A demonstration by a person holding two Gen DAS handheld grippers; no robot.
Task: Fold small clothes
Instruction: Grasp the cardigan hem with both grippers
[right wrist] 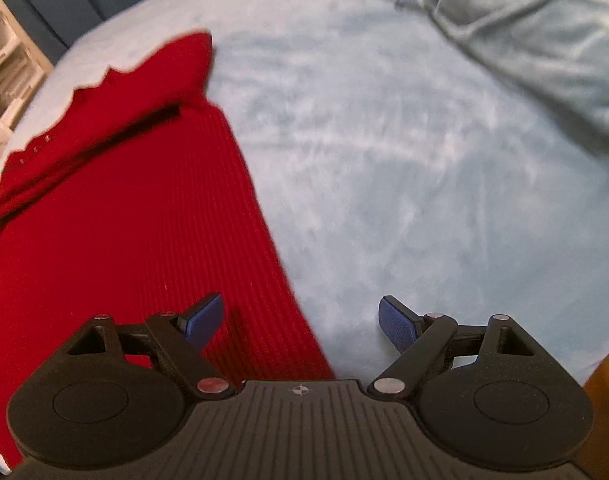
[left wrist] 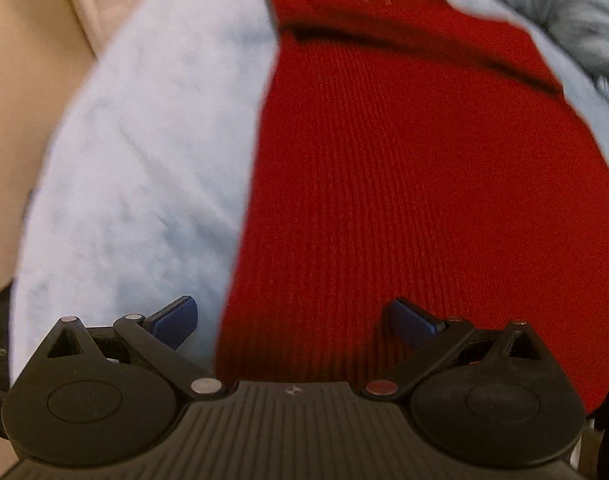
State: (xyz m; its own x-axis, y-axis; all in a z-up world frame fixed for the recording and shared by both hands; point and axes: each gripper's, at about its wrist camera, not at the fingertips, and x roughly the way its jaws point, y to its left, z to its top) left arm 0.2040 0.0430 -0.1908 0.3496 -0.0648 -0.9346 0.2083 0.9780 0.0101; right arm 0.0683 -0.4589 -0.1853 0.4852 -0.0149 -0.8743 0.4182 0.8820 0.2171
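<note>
A red ribbed knit garment (left wrist: 404,184) lies flat on a pale blue bedcover (left wrist: 136,168). Its far end is folded over into a band. My left gripper (left wrist: 294,320) is open and empty above the garment's near left edge. In the right wrist view the same garment (right wrist: 124,220) fills the left half on the bedcover (right wrist: 404,160). My right gripper (right wrist: 300,320) is open and empty, straddling the garment's near right edge.
A crumpled grey-blue blanket (right wrist: 544,40) lies at the far right of the bed and shows in the left wrist view (left wrist: 576,20) too. A beige surface (left wrist: 32,60) stands left of the bed. White shelves (right wrist: 4,72) stand at the far left.
</note>
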